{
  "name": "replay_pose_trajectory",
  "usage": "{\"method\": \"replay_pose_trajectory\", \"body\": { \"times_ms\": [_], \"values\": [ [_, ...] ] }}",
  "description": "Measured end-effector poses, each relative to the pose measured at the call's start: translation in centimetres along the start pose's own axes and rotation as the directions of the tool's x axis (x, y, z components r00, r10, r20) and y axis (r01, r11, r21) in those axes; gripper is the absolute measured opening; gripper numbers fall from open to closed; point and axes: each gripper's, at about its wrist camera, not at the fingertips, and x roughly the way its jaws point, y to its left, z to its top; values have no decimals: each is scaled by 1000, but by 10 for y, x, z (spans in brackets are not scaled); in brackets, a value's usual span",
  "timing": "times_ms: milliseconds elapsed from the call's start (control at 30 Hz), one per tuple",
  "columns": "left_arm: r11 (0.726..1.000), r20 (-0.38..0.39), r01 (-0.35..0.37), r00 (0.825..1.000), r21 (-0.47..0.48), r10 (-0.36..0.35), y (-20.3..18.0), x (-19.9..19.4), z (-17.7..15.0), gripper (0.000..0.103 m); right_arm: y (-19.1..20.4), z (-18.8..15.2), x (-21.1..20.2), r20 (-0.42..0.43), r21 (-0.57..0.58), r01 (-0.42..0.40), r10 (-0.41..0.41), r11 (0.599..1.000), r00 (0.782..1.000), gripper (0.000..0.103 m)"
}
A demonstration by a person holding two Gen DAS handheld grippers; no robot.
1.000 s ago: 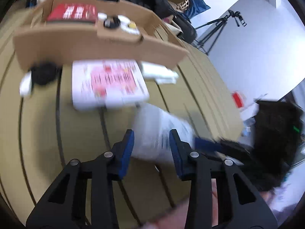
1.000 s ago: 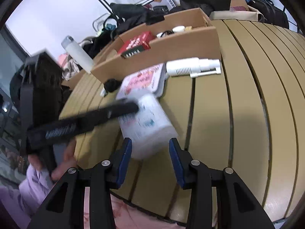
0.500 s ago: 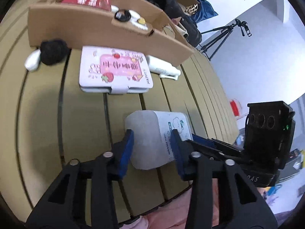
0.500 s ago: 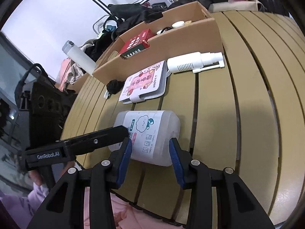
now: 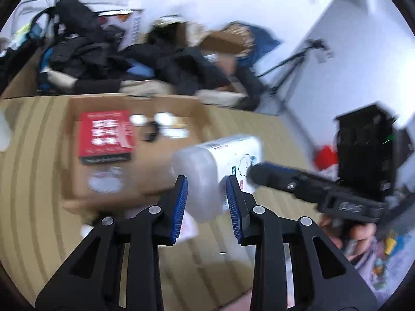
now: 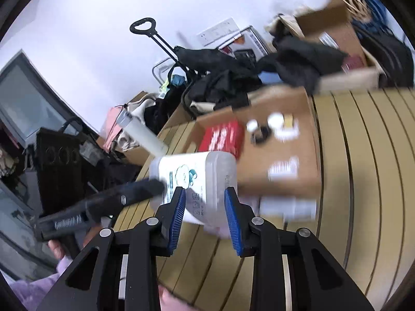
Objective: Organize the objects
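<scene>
Left gripper (image 5: 206, 189) and right gripper (image 6: 205, 202) both clamp the white tub (image 6: 197, 178), held level above slatted table (image 6: 363, 181); cardboard box (image 6: 285, 160) just behind.

wipes pack (image 5: 228, 155) lifted off table, carried over cardboard box (image 5: 135, 155)
</scene>
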Motion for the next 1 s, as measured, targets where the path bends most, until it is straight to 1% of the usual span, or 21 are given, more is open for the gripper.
{"method": "replay_pose_trajectory", "body": {
  "times_ms": [33, 67, 133, 167, 233, 267, 333, 400, 433, 500, 567, 633, 667, 700, 733, 767, 800, 867, 933, 967, 1000],
  "values": [
    [999, -15, -24, 1000, -28, 23, 12, 9, 5, 27, 0, 7, 11, -19, 1, -14, 14, 1000, 1000, 34],
    [997, -48, -48, 998, -64, 45, 27, 22, 10, 27, -5, 15, 29, -44, 18, -33, 34, 999, 998, 34],
    [986, -116, -87, 991, -140, 71, 62, 48, 17, 27, -14, 25, 71, -108, 46, -27, 32, 999, 994, 34],
    [982, -125, -96, 989, -162, 76, 73, 54, 16, 27, -17, 26, 93, -135, 54, -20, 27, 998, 990, 34],
    [974, -142, -169, 979, -152, 148, 92, 64, 11, 27, -20, 21, 140, -201, 66, 2, 12, 998, 979, 34],
    [968, -129, -214, 972, -132, 198, 101, 65, 7, 27, -20, 15, 155, -223, 70, -8, 23, 998, 975, 34],
    [961, -123, -252, 963, -116, 238, 115, 66, -3, 28, -15, 7, 178, -254, 52, 1, 12, 999, 967, 34],
    [964, -127, -234, 968, -129, 218, 126, 65, -6, 30, -6, 1, 197, -275, 11, 41, -37, 999, 961, 34],
    [968, -110, -211, 974, -136, 197, 128, 59, -9, 35, -3, 0, 198, -271, -12, 63, -64, 998, 960, 34],
    [969, -74, -216, 975, -122, 208, 126, 45, -9, 41, 4, 0, 191, -240, -60, 106, -117, 993, 964, 34],
    [968, -41, -233, 972, -97, 230, 118, 27, -8, 46, 13, 2, 168, -190, -111, 145, -164, 983, 968, 34],
    [962, -15, -261, 965, -75, 261, 110, 6, -7, 59, 14, 5, 146, -159, -140, 195, -217, 971, 963, 35],
    [954, -4, -293, 956, -57, 293, 106, -6, -9, 65, 16, 6, 133, -141, -155, 227, -249, 961, 958, 37],
    [945, -1, -324, 946, -40, 324, 103, -15, -11, 76, 18, 6, 110, -117, -173, 270, -292, 947, 949, 46],
    [928, -2, -371, 929, -14, 371, 97, -28, -18, 78, 18, 6, 92, -97, -182, 303, -324, 935, 941, 53],
    [917, -5, -398, 917, 4, 398, 93, -36, -23, 78, 18, 6, 77, -81, -186, 328, -347, 926, 934, 72],
    [908, -7, -417, 909, 23, 418, 90, -50, -29, 78, 18, 3, 51, -54, -189, 369, -384, 910, 922, 79],
    [903, -10, -428, 904, 27, 428, 84, -74, -38, 78, 18, 2, 18, -23, -180, 416, -427, 891, 904, 79],
    [907, -1, -421, 907, 11, 421, 78, -103, -45, 79, 20, -4, -23, -8, -162, 452, -459, 877, 888, 79],
    [909, 19, -417, 909, 4, 416, 73, -121, -49, 81, 23, -6, -38, 0, -150, 464, -470, 873, 883, 79],
    [909, 39, -417, 908, 1, 417, 68, -134, -53, 87, 26, -11, -57, 13, -133, 474, -477, 870, 879, 79]
  ]
}}
